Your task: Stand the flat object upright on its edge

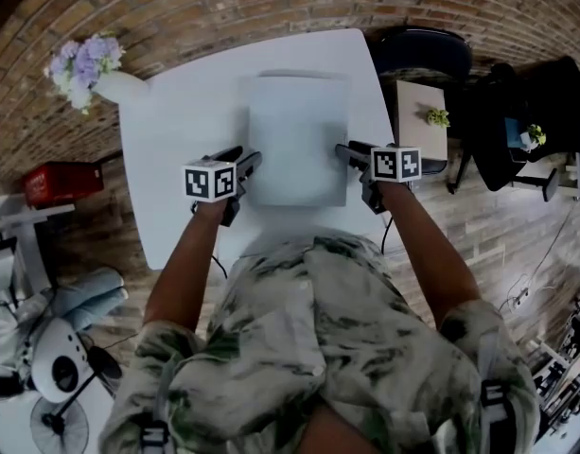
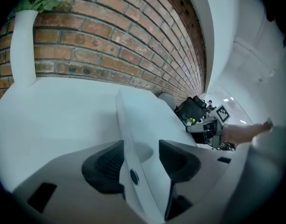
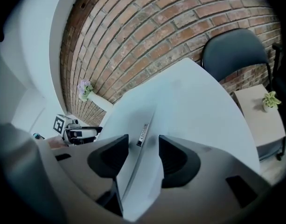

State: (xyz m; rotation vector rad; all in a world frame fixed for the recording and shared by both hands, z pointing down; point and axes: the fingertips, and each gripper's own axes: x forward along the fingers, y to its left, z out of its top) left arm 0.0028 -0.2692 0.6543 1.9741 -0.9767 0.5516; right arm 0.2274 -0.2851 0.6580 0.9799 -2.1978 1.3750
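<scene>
A thin white flat panel (image 1: 299, 140) stands nearly upright on its lower edge across the white table (image 1: 171, 149). My left gripper (image 1: 247, 180) is at its left end and my right gripper (image 1: 354, 173) at its right end. In the left gripper view the panel's narrow end (image 2: 133, 162), with a small dark round button, runs up between the jaws of the left gripper (image 2: 140, 160), which stand wide and do not squeeze it. The right gripper (image 3: 143, 155) likewise straddles the other end (image 3: 140, 139), which bears a small label, with its jaws wide apart.
A white vase of purple flowers (image 1: 91, 69) stands at the table's far left corner. Right of the table are a dark chair (image 1: 422, 55) and a low stand with a small plant (image 1: 424, 113). A red box (image 1: 62, 180) and a fan (image 1: 62, 376) sit on the floor at left.
</scene>
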